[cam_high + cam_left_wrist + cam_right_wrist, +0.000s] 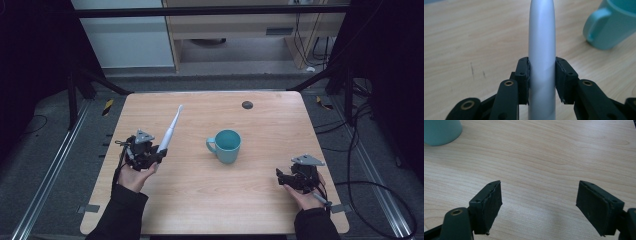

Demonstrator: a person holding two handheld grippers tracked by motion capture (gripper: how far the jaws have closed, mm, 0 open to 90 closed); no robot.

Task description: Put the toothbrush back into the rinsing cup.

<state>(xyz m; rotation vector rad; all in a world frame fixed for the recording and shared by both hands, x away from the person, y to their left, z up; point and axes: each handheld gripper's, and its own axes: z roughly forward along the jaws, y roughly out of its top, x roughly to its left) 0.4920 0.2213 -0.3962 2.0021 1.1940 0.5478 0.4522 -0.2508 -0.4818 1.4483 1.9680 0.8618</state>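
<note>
A white toothbrush (pixel 170 131) slants up and away from my left gripper (pixel 156 155), which is shut on its handle end at the table's left. In the left gripper view the silver-white handle (pixel 542 50) stands clamped between both black pads (pixel 523 77). A teal mug (pixel 226 145) stands upright near the table's middle, handle to the left; its handle and side appear in the left gripper view as the mug (pixel 609 27). My right gripper (pixel 282 178) rests low at the front right, open, with bare wood between its pads (pixel 491 205).
The wooden table (pixel 210 200) has a small dark round disc (pixel 247 105) near its far edge. Cables and metal frame rails run along the floor on both sides. The mug's base (pixel 439 131) sits at the top left of the right gripper view.
</note>
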